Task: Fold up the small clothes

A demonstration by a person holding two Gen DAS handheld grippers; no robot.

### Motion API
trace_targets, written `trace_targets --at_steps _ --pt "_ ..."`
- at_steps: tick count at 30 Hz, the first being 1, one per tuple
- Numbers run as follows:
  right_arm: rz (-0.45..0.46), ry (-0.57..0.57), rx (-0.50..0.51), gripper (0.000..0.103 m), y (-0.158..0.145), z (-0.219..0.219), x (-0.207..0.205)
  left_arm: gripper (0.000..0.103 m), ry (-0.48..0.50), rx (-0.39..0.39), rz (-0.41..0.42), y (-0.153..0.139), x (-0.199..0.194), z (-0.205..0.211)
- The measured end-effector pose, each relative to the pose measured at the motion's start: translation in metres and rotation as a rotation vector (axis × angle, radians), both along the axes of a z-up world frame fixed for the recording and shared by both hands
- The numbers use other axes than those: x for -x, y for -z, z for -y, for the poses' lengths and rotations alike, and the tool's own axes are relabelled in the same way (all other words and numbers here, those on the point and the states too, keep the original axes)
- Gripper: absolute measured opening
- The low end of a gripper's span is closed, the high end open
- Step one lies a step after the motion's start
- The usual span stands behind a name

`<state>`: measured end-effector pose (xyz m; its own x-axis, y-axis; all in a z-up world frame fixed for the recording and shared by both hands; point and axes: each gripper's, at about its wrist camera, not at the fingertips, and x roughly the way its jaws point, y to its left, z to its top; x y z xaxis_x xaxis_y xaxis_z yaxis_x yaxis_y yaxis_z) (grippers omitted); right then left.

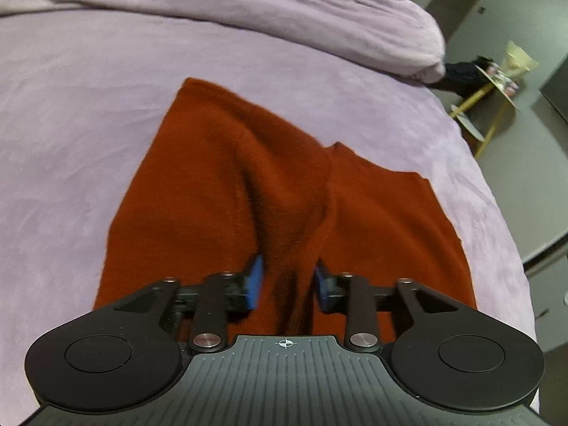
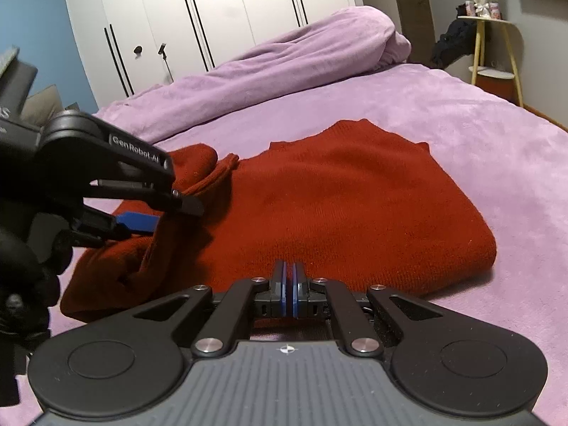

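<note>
A rust-red knitted sweater (image 1: 198, 177) lies on the lilac bed cover (image 1: 71, 124). In the right wrist view the sweater (image 2: 348, 198) lies flat, with its left sleeve bunched and lifted. My left gripper (image 1: 288, 282) hangs over the sweater's near part, its blue pads (image 1: 255, 280) apart. A raised ridge of sleeve cloth runs between them without being squeezed. The right wrist view shows the left gripper (image 2: 170, 214) from the side, held by a black-gloved hand (image 2: 21, 277), with red cloth draped between its fingers. My right gripper (image 2: 288, 278) is shut at the sweater's near hem, with nothing seen between its pads.
A rolled lilac duvet (image 2: 284, 60) lies along the far side of the bed. White wardrobe doors (image 2: 213, 10) stand behind it. A small round side table with yellow legs (image 2: 497, 49) stands off the bed's far right corner, with dark cloth (image 2: 451, 46) next to it.
</note>
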<state>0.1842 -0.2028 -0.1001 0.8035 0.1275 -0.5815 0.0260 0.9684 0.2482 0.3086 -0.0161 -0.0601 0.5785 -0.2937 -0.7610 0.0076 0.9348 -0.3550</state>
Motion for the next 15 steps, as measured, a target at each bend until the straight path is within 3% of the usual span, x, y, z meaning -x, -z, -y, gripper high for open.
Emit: trace_targets --at_steps 3,6,10,12,15 --pt "0.019 0.005 0.014 0.003 -0.001 -0.001 -0.001 0.046 0.034 -0.041 0.007 -0.005 0.006 0.001" --pt "0.006 0.019 0.034 0.003 0.004 0.0 -0.009 0.05 0.026 -0.013 0.005 -0.006 0.003 0.003" --pt "-0.005 -0.013 0.072 0.003 0.015 0.001 -0.014 0.057 0.045 -0.037 0.035 0.001 0.002 0.014" --pt "-0.011 -0.024 0.079 0.003 0.015 0.001 -0.014 0.072 0.111 -0.086 0.081 0.006 0.005 0.023" --pt "-0.017 -0.063 0.115 0.004 0.011 0.0 -0.014 0.077 0.192 -0.19 0.12 0.004 0.015 0.04"
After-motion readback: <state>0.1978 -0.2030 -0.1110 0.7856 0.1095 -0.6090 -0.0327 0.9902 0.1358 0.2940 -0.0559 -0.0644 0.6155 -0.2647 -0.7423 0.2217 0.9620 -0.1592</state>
